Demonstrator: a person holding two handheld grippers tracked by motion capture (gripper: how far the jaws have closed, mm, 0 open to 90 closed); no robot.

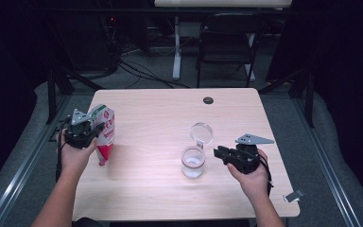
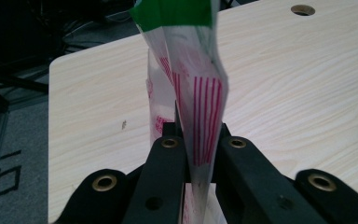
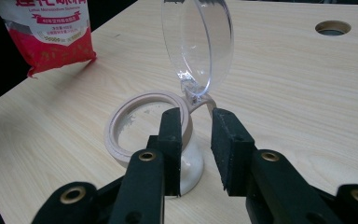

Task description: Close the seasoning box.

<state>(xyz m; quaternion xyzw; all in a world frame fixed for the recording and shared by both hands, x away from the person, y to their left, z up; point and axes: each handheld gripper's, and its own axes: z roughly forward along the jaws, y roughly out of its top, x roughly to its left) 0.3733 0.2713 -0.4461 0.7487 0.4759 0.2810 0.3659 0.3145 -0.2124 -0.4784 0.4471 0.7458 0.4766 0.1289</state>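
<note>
Red-and-white bag (image 2: 200, 116), lower end behind left hand-held gripper (image 2: 198, 140).

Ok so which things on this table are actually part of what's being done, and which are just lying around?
In use:
- red and white bag, pinched by the left gripper
- jar with its clear lid flipped open
- right gripper, one jaw touching the jar rim

Lying about:
- small grey clip at the table's near right corner
- folding chair behind the table

Upright pouch (image 1: 105, 133); open-lidded jar (image 1: 193, 161).
</note>
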